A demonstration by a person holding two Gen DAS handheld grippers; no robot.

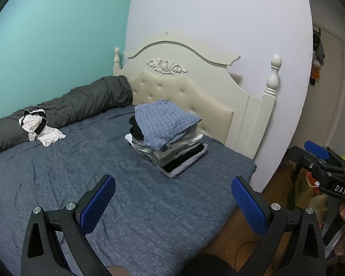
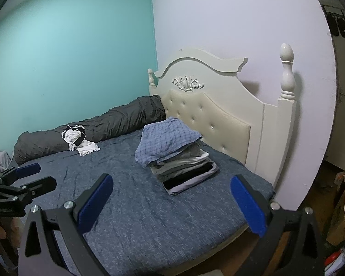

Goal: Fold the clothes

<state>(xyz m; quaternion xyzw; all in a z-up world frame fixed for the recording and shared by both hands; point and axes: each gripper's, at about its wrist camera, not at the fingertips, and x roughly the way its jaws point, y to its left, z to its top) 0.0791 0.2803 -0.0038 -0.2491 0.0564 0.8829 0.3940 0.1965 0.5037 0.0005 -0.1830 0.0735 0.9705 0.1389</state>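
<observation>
folded clothes stack (image 1: 166,138) on bed (image 1: 57,172) near headboard (image 1: 184,87), blue plaid piece (image 2: 168,139) on top. white-black crumpled garment (image 1: 40,127) well apart, against dark rolled duvet (image 1: 80,101). left tool (image 1: 172,203) wide, empty, above bed. right tool (image 2: 172,203) wide, empty.

One bed with a blue-grey textured sheet (image 1: 80,172), and on it one stack of folded clothes (image 1: 170,147), topped by a single blue checked garment (image 1: 165,122). One crumpled white-and-black garment (image 1: 40,127) lies loose, so that's one piece unfolded. One long dark grey rolled duvet (image 1: 80,105) along the wall. One cream tufted headboard (image 1: 195,87) with two turned posts. Two grippers, each with two blue-padded fingers.
</observation>
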